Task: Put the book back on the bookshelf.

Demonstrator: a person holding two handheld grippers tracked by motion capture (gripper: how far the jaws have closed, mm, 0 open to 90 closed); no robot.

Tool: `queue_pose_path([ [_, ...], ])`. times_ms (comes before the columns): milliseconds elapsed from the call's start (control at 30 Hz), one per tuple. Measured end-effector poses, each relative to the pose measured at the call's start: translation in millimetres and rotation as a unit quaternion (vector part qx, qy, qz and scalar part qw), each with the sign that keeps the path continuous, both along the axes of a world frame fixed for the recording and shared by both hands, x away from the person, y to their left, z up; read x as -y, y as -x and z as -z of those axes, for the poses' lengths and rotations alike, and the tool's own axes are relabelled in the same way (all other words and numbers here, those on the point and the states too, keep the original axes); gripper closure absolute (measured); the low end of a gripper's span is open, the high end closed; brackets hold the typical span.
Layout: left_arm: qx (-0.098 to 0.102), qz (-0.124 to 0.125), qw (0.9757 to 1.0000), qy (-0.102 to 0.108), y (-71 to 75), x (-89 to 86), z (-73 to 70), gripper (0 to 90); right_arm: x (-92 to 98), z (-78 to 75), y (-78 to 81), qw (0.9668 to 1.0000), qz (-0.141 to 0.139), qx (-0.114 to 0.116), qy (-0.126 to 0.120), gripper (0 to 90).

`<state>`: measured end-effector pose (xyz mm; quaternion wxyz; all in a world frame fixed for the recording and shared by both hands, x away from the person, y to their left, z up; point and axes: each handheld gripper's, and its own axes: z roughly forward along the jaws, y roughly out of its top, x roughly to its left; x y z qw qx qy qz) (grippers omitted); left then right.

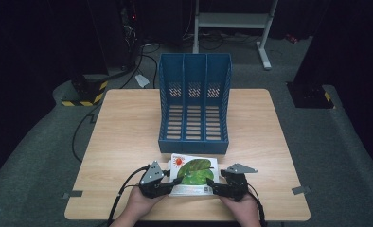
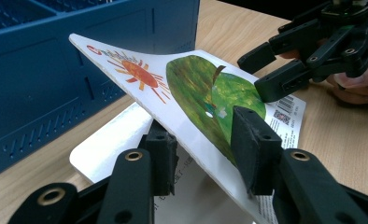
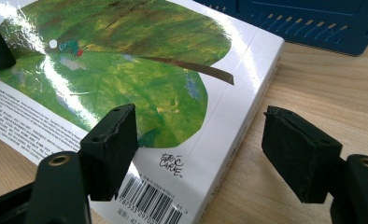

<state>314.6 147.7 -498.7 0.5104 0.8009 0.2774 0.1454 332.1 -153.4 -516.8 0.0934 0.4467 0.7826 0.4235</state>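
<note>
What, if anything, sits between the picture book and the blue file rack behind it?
Nothing visible does. The picture book lies just in front of the blue file rack, with bare table between them. The left gripper is shut on the book's lifted cover; the right gripper stands open at its spine edge.

The book (image 3: 173,93) cover reads "ERIC CARLE" (hand-lettered) above a barcode (image 3: 149,200).

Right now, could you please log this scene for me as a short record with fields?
Book: picture book with a green leaf cover, on the table, its cover lifted at one edge
Left gripper: shut on the lifted cover
Right gripper: open, jaws astride the book's spine edge
File rack: blue file rack with three empty slots, just behind the book
</note>
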Motion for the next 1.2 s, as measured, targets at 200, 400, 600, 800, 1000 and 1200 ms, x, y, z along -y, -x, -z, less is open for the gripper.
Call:
queue_pose_path([
  [200,0.011,0.007,0.9999,-0.004,1.3,0.9,-0.8,61.9,-0.8,1.5,-3.7,0.9996,-0.006,-0.017,-0.021,22.5],
  [400,0.022,0.009,0.9997,-0.006,3.4,1.2,-1.5,62.3,-1.5,4.2,-8.9,0.9989,-0.011,-0.031,-0.035,16.9],
  [600,0.036,0.019,0.9992,-0.005,5.7,0.9,-2.8,62.7,-0.3,5.1,-14.0,0.9975,-0.011,-0.045,-0.054,14.2],
  [800,0.046,0.024,0.9986,-0.007,7.0,1.1,-3.2,62.9,0.1,5.7,-15.7,0.9962,-0.014,-0.052,-0.068,13.4],
  [1000,0.051,0.027,0.9983,-0.007,7.7,0.9,-3.2,62.9,-0.5,6.3,-16.5,0.9954,-0.016,-0.056,-0.075,12.3],
  [1200,0.058,0.03,0.9978,-0.008,9.0,1.1,-3.4,62.9,-0.1,7.5,-18.6,0.9941,-0.022,-0.065,-0.085,11.7],
])
